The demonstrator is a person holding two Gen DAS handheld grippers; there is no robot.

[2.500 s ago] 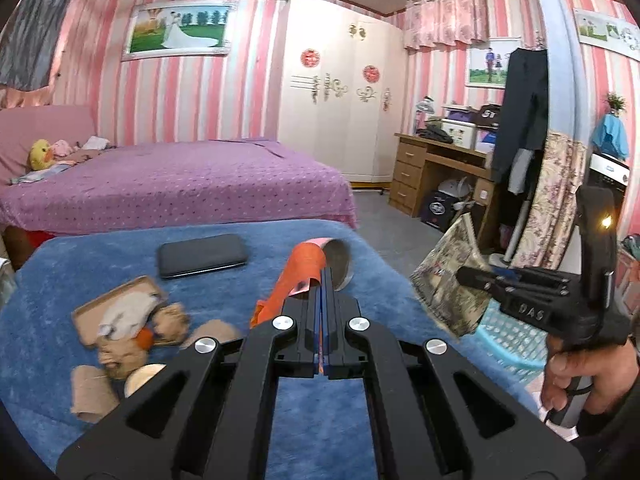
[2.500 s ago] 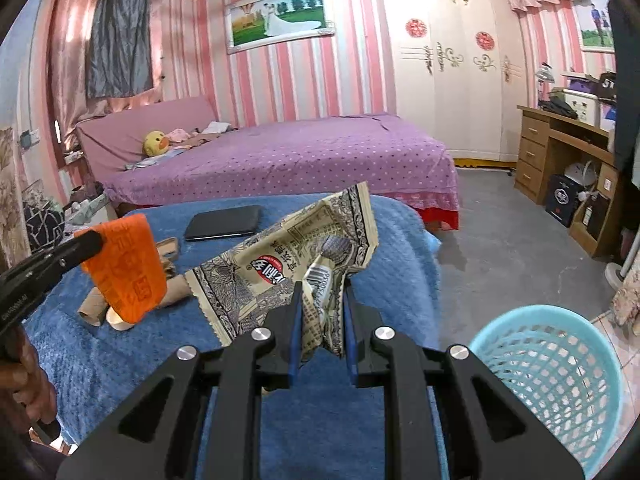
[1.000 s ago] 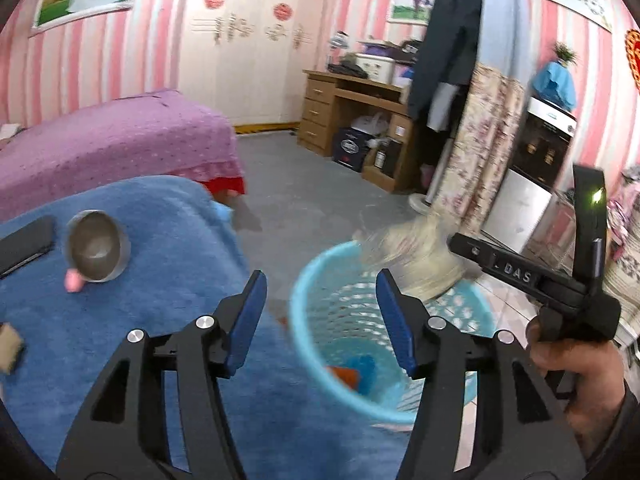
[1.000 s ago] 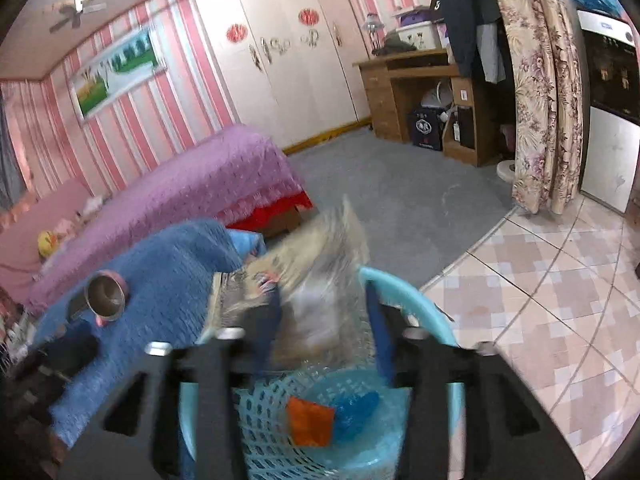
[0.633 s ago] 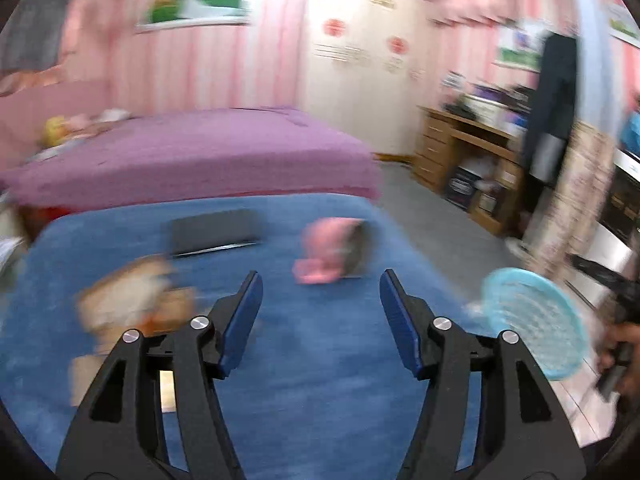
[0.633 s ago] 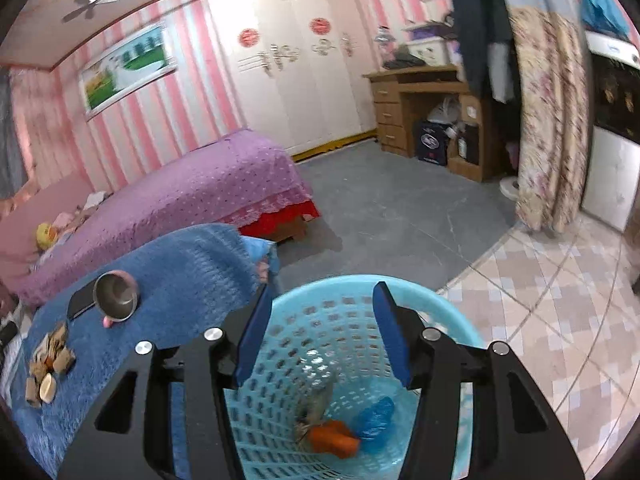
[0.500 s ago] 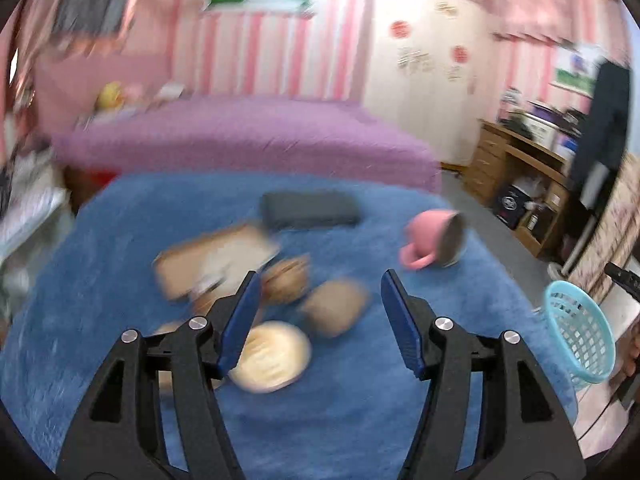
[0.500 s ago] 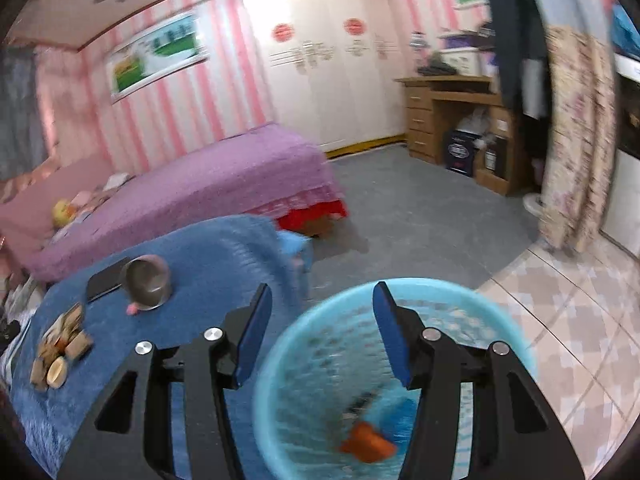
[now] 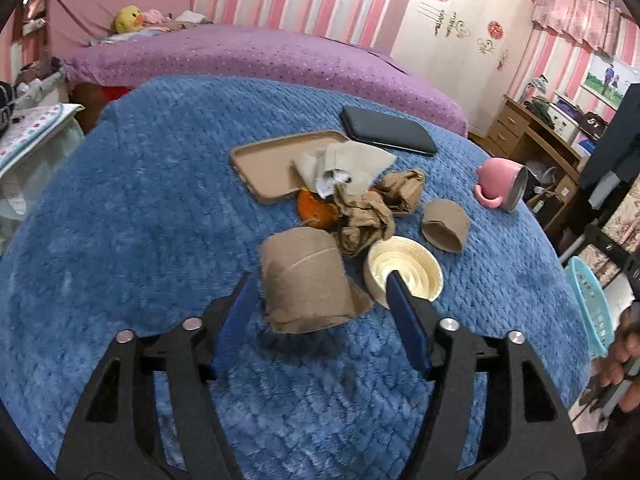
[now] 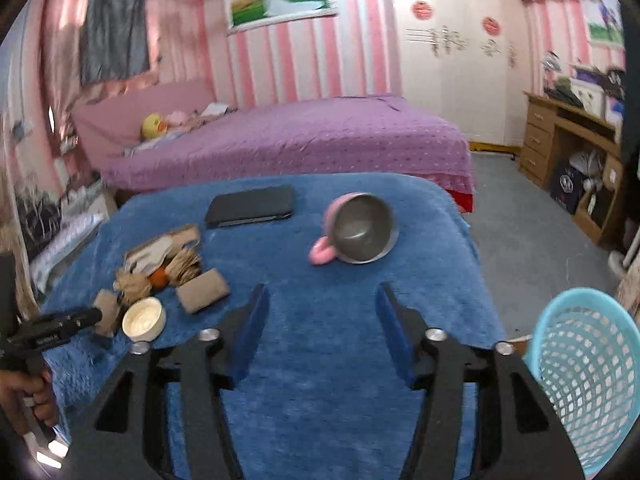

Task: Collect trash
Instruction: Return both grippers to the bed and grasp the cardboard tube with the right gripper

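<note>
While my left gripper (image 9: 318,300) stands wide open around the brown cardboard roll (image 9: 306,284), that roll lies on its side on the blue blanket (image 9: 120,240), long axis running left to right. Since a moment ago, the orange wrapper and snack bag left both grippers for the blue basket (image 10: 584,364); its inside is hidden now. My right gripper (image 10: 322,320) hangs open, empty.

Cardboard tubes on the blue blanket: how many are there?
2. One cardboard tube lies between the open fingers of the left hand-held gripper; the other tube lies right of the crumpled brown paper. More could be hidden under that pile.
</note>
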